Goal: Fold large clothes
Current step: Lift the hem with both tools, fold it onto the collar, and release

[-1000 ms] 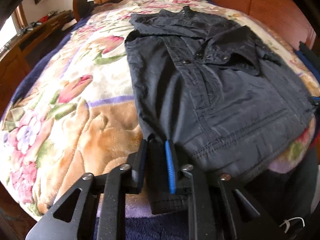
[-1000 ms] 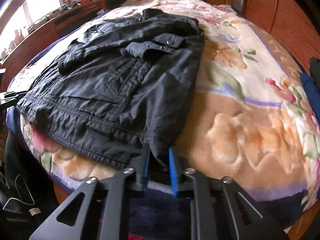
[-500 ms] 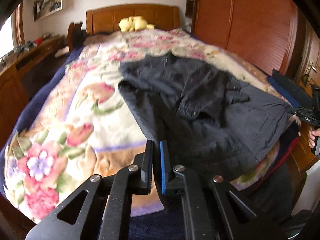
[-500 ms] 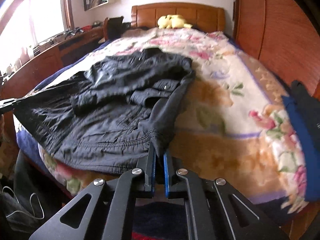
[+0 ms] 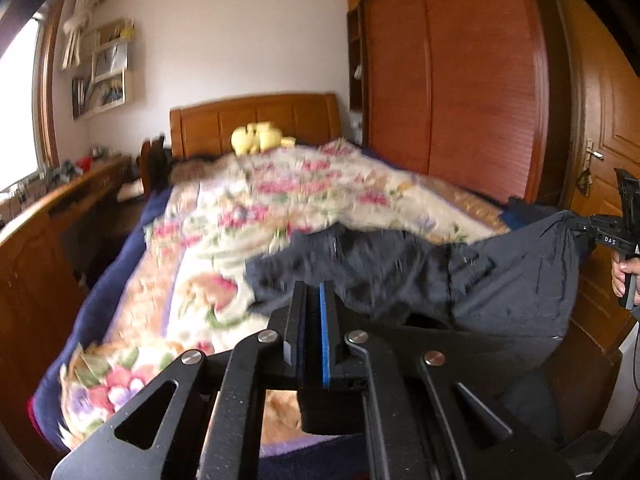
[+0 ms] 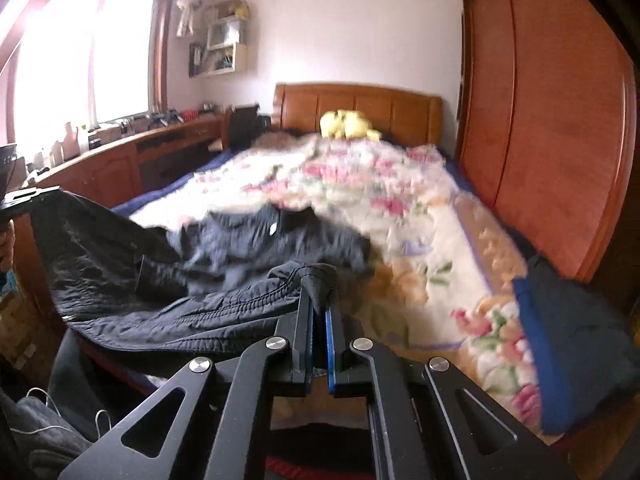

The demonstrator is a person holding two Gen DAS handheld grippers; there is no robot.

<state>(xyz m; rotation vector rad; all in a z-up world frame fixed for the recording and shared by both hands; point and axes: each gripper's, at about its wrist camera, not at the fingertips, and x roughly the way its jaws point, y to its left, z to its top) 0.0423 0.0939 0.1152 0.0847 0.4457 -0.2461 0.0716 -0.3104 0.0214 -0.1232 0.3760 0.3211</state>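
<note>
A black jacket (image 6: 168, 304) hangs stretched between the left gripper (image 5: 312, 332) and right gripper (image 6: 318, 320), each pinching a hem corner, collar toward the headboard (image 6: 356, 106).

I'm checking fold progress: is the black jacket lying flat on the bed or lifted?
Lifted at its hem: the left gripper and right gripper each pinch a bottom corner of the black jacket, holding it above the bed; its collar end rests there.

Jacket (image 6: 168, 312): black, plain. Blanket (image 6: 400, 216): cream, with pink and red flowers and green leaves. Plush toy (image 6: 346, 124): yellow. Headboard (image 6: 360, 106) and wardrobe (image 6: 560, 128): reddish-brown wood. Folded cloth (image 6: 576, 344): dark blue. Gripper pads (image 5: 323, 340): blue.
</note>
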